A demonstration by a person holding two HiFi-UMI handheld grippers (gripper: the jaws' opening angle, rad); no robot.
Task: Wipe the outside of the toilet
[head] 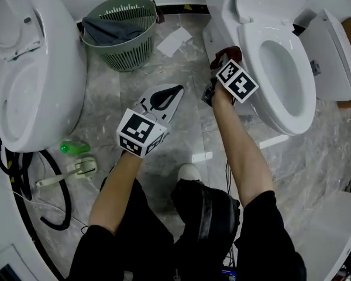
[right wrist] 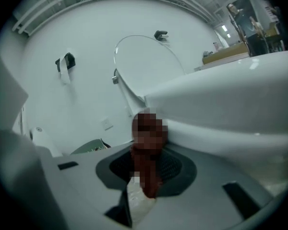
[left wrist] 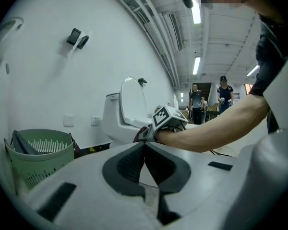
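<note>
Jaws of the right gripper (right wrist: 145, 152) pinch a dark red cloth (head: 228, 55) against the toilet (head: 304, 98), while the left gripper (left wrist: 144, 145) jaws meet, empty.

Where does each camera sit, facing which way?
Head view: on the head, facing steeply down; shows left forearm, right forearm, left gripper, right gripper.
Left gripper view: on its gripper, facing the toilet along shut, empty jaws; right forearm shows.
Right gripper view: on its gripper, facing the toilet; jaws hold the red cloth.
Shared by head and left gripper views: green basket.
</note>
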